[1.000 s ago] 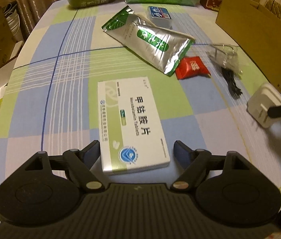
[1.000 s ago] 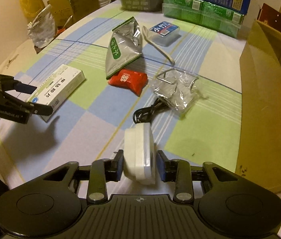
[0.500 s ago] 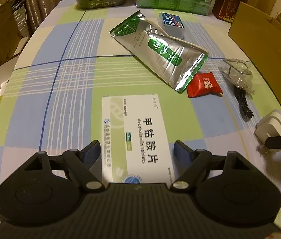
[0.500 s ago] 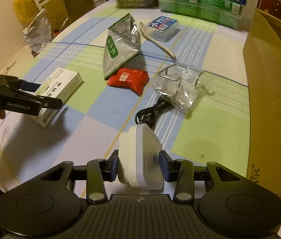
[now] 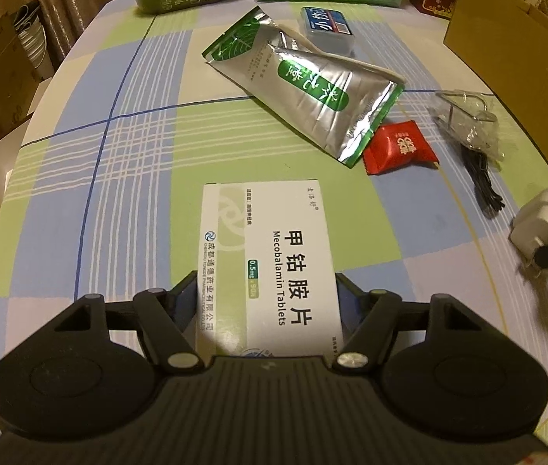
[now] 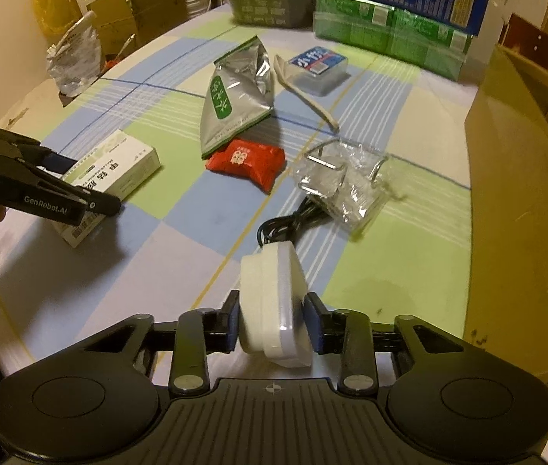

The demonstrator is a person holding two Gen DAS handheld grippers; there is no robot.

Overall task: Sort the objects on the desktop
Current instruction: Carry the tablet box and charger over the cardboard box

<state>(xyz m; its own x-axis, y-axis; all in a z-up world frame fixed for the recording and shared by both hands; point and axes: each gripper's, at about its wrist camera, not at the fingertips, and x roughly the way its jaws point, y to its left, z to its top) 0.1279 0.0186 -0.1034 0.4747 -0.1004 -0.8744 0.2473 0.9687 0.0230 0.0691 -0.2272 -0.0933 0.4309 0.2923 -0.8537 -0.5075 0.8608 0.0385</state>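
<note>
**Asker:** Jaws first: how do yours stand?

**Me:** Both have just been closing. The left gripper (image 5: 266,302) has slid forward over the pill box (image 5: 270,267) since a second ago, so the box's near end now sits between its jaws. The pads look to be touching the long sides. I can't tell if they press yet, so I count them as parted.

**Asker:** And the right?

**Me:** The right gripper (image 6: 272,319) pinches the white adapter (image 6: 274,302), squeezed from both sides, its black cord (image 6: 285,224) trailing away to the far side.

**Asker:** What does that mean for the sort?

**Me:** I judge the box nearly grasped, flat on the worktop (image 5: 138,162). The foil pouch (image 5: 308,89) and red packet (image 5: 400,147) lie untouched beyond it, to the right.
</note>
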